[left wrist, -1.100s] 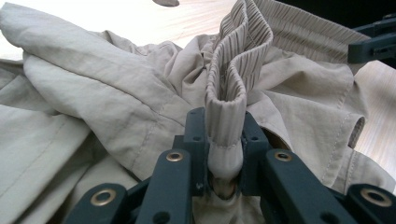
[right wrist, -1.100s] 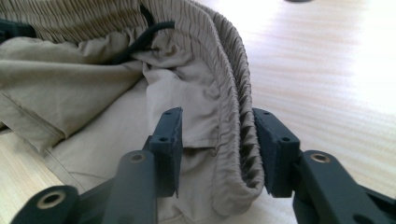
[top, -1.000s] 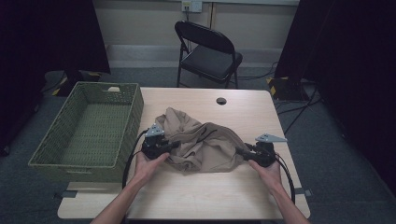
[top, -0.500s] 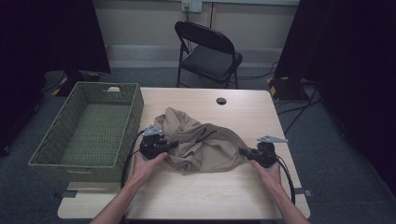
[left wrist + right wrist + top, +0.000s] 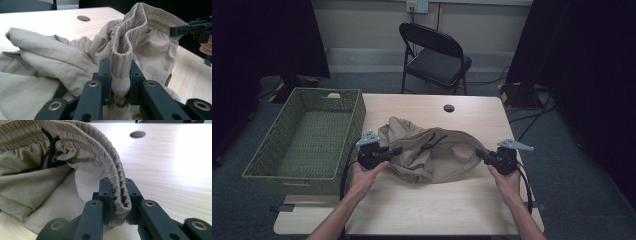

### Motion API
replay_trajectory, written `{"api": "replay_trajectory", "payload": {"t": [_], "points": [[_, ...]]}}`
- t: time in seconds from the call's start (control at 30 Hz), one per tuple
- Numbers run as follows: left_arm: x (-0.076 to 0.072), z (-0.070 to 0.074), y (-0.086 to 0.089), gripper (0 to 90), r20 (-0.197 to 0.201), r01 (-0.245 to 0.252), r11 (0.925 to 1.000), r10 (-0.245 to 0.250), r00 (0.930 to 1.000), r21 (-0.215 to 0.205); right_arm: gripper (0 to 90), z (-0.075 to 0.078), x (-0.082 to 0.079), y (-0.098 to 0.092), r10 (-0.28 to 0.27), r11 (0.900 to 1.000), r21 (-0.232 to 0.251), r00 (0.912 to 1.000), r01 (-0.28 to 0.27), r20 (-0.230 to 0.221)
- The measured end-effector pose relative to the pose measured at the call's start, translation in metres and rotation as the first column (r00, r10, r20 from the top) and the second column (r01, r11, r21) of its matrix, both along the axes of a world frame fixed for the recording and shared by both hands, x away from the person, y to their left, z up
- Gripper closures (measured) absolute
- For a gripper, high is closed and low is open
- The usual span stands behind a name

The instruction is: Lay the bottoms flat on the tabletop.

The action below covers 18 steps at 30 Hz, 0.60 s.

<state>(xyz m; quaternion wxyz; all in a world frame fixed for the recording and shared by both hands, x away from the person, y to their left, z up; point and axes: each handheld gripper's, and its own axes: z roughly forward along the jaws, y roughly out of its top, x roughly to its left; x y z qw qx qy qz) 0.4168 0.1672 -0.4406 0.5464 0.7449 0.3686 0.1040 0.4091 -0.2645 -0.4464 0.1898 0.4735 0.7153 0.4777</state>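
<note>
A tan pair of elastic-waist shorts or trousers (image 5: 432,155) lies crumpled in the middle of the wooden table (image 5: 437,210). My left gripper (image 5: 394,151) is at its left edge, shut on a fold of the ribbed waistband (image 5: 127,35), which stands up between the pads (image 5: 120,67). My right gripper (image 5: 479,152) is at the right edge. Its jaws have just been closing, and they now pinch the doubled waistband (image 5: 100,145) between the pads (image 5: 119,187). A black drawstring (image 5: 51,147) hangs inside the waist. The right gripper (image 5: 190,28) also appears far off in the left gripper view.
A green woven basket (image 5: 357,117) stands empty at the table's left, close beside my left hand. A round cable hole (image 5: 449,108) sits near the far edge. A black folding chair (image 5: 434,55) stands behind the table. Bare wood lies in front of the garment.
My right gripper has closed on the waistband and drawn slightly up and to the right, stretching the cloth between the two grippers. The left hand has stayed put.
</note>
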Motion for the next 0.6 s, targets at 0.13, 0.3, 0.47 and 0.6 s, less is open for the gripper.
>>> {"api": "replay_trajectory", "payload": {"t": [0.13,0.3,0.47,0.6], "points": [[-0.001,0.014,0.001,77.6,0.044,0.016,0.9999,-0.016,0.9989,-0.001,78.8,0.011,-0.004,-0.001,-0.014,1.000,-0.020,0.9991,0.015,0.041],[-0.006,0.024,0.003,77.7,0.069,0.028,0.9996,-0.028,0.9972,-0.006,78.7,0.027,-0.008,-0.003,-0.020,1.000,0.018,0.9959,0.018,0.089],[-0.009,0.036,0.009,77.7,0.101,0.007,0.9992,-0.003,0.9949,-0.038,78.7,0.044,-0.012,-0.005,-0.016,0.999,0.050,0.9908,0.009,0.135],[-0.011,0.042,0.008,77.7,0.104,0.011,0.9987,-0.006,0.9946,-0.050,78.6,0.053,-0.013,-0.006,-0.014,0.998,0.062,0.9873,0.004,0.158]]}}
